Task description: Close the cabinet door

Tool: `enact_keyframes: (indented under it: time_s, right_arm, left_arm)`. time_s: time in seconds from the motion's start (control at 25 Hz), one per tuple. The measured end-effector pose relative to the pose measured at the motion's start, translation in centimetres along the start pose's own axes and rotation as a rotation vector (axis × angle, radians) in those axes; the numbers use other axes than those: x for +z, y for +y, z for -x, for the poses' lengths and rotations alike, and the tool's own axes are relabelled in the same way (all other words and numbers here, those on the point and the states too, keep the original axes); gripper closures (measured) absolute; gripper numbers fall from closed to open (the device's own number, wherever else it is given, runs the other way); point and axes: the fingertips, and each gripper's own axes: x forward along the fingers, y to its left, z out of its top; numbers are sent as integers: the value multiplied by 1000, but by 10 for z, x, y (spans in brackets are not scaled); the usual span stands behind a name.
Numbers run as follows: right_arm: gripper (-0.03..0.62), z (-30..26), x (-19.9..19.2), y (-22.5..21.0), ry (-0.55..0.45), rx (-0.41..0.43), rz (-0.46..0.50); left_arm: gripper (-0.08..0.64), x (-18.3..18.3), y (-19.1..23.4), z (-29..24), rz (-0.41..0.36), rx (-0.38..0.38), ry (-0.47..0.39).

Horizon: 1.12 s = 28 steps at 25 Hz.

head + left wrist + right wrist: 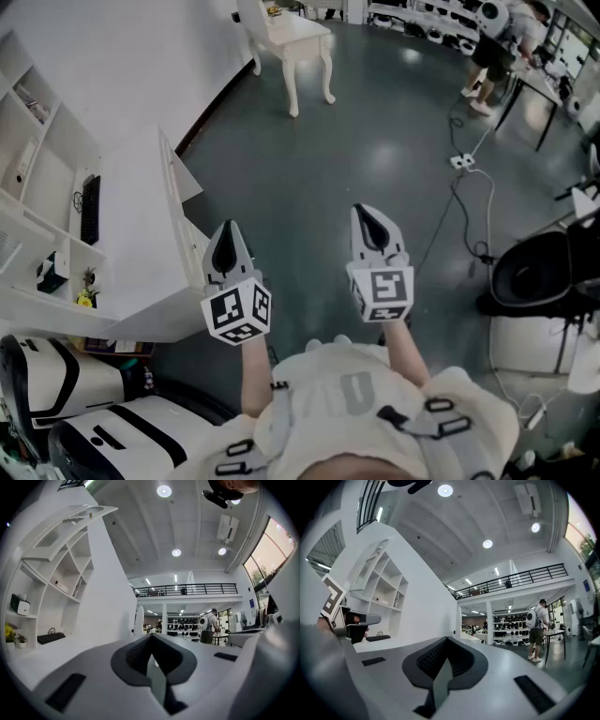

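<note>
A white cabinet [52, 164] with open shelves stands at the left of the head view. Its white door [174, 192] is swung out into the room and I see it edge-on. My left gripper [228, 230] is shut and empty, close to the right of the door's lower edge; I cannot tell if it touches. My right gripper [368, 212] is also shut and empty, over bare floor further right. In the left gripper view the left gripper [151, 639] points level past the door [110, 588]. The right gripper [446, 643] points the same way, with the door [426, 602] on its left.
Shelves hold a black keyboard [90, 208] and yellow flowers [85, 299]. A white table [298, 37] stands ahead and a person [489, 52] at the far right. Cables [461, 161] lie on the grey floor, a black chair [536, 272] sits right, and white machines [89, 422] stand at lower left.
</note>
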Motion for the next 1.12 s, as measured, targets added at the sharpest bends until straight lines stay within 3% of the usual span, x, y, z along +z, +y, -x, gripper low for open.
enact_keyframes:
  time_s: [0.52,0.88,1.12]
  right_arm:
    - [589,-3,-17,-24,-4,30,-65]
    - [588,-8,-33,-28,-21,125,-81]
    - [588,-21,-26,-31,-48,141,-96]
  left_arm:
    - [555,-9,-15,0,3,30,19]
    - [555,-33,-22,8,13,92,29]
    - [555,-18,-16,-8,-10,109,-6]
